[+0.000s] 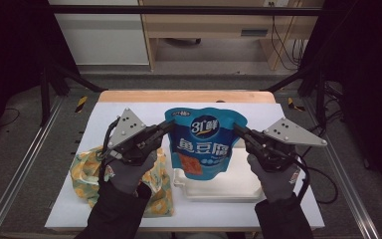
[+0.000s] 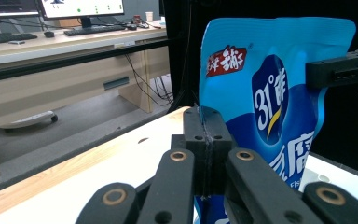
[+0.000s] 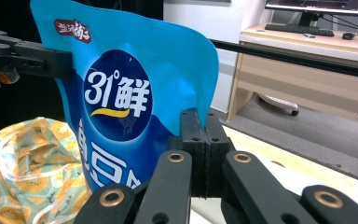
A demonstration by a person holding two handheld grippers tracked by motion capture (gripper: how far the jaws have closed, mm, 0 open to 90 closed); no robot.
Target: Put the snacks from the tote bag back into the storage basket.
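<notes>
A blue snack pouch with white Chinese lettering hangs upright above the table, held by both side edges. My left gripper is shut on the pouch's left edge; in the left gripper view its jaws pinch the blue pouch edge. My right gripper is shut on the right edge, and in the right gripper view its closed jaws clamp the pouch. Each gripper view shows the other gripper's black jaw at the pouch's far edge.
A white tray sits on the white table under the pouch. A yellow-green patterned fabric bag lies at the left, under my left forearm; it also appears as the bag in the right gripper view. Desks with monitors stand beyond.
</notes>
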